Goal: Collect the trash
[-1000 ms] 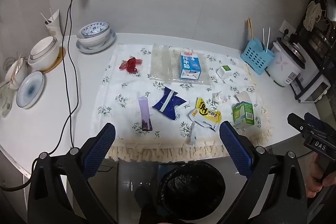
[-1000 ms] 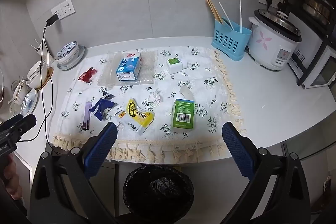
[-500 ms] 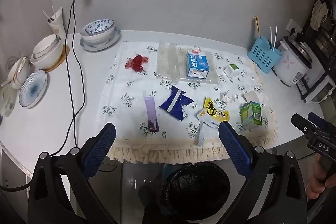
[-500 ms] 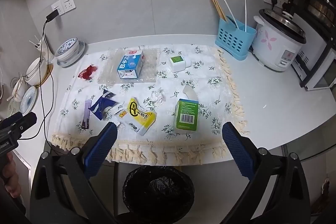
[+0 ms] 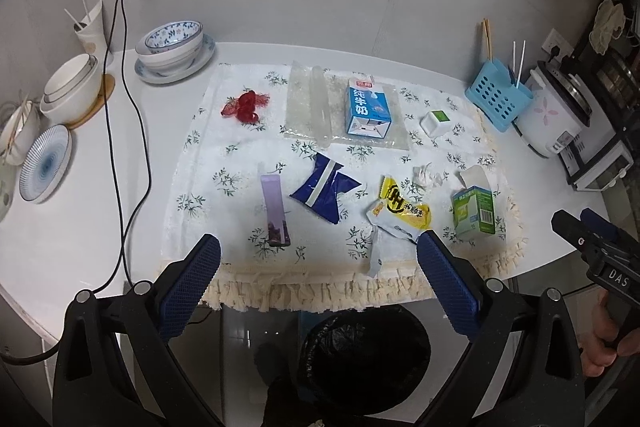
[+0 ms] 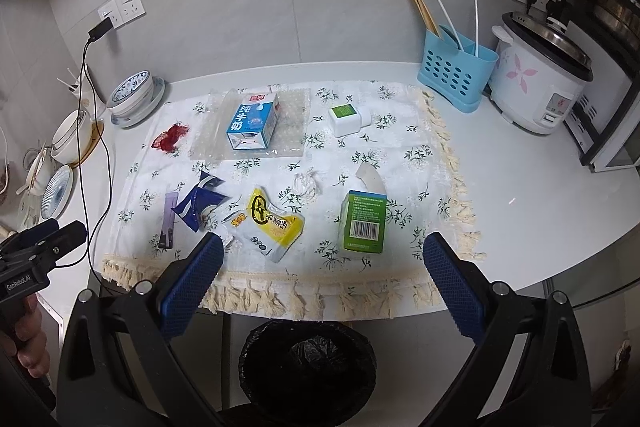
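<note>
Trash lies on a flowered cloth (image 5: 208,163): a red net (image 5: 245,103), a blue milk carton (image 5: 367,107), a purple wrapper (image 5: 275,211), a dark blue wrapper (image 5: 326,189), a yellow wrapper (image 5: 402,213), a crumpled tissue (image 5: 426,174) and a green carton (image 5: 474,211). A black-lined bin (image 5: 364,355) stands on the floor below the counter's front edge. My left gripper (image 5: 318,247) hangs open in front of that edge, holding nothing. My right gripper (image 6: 323,245) is open too, before the yellow wrapper (image 6: 270,223) and the green carton (image 6: 363,221), above the bin (image 6: 308,363).
Bowls (image 5: 172,45) and plates (image 5: 45,163) crowd the counter's left end, crossed by a black cable (image 5: 132,131). A blue utensil basket (image 6: 456,75), a rice cooker (image 6: 536,87) and an oven stand at the right. A clear plastic bag (image 5: 308,107) and a white box (image 6: 346,119) lie on the cloth.
Both grippers have drifted a little nearer to the counter. Their jaws stay open, and nothing on the cloth has moved.
</note>
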The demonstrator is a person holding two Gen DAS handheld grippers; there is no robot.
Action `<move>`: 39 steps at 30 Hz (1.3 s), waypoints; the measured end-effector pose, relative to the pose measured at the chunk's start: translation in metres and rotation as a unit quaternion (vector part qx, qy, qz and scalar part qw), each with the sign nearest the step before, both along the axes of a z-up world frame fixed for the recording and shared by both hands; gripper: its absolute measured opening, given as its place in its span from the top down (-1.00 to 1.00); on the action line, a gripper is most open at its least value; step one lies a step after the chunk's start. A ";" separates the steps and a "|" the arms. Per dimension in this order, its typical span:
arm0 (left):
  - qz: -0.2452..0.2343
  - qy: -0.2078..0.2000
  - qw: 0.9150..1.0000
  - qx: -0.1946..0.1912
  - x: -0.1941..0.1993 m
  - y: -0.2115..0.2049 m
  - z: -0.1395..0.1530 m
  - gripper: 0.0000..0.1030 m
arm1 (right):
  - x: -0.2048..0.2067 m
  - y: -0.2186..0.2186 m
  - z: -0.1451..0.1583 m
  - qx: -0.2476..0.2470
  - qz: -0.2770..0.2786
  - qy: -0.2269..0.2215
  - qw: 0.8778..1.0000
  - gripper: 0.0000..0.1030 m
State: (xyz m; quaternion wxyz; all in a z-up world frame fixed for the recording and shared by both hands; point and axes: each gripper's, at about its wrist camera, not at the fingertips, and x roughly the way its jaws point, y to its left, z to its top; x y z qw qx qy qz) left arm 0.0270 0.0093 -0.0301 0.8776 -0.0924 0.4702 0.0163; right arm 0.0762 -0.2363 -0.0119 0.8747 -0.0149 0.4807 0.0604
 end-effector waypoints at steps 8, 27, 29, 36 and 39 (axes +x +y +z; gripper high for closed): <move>0.000 -0.002 1.000 0.009 0.001 -0.004 0.001 -0.87 | 0.003 -0.001 -0.001 0.002 0.002 0.002 1.000 -0.85; -0.010 0.002 1.000 0.014 0.007 -0.010 0.004 -0.86 | 0.004 -0.008 0.000 0.000 0.001 0.005 1.000 -0.85; -0.010 0.001 1.000 0.014 0.006 -0.010 0.005 -0.86 | 0.004 -0.008 0.000 0.002 0.002 0.005 1.000 -0.85; -0.015 0.002 1.000 0.014 0.005 -0.011 0.006 -0.86 | 0.005 -0.008 0.000 0.001 0.000 0.009 1.000 -0.85; -0.014 0.003 1.000 0.014 0.007 -0.011 0.007 -0.86 | 0.005 -0.009 0.000 0.000 -0.001 0.010 1.000 -0.85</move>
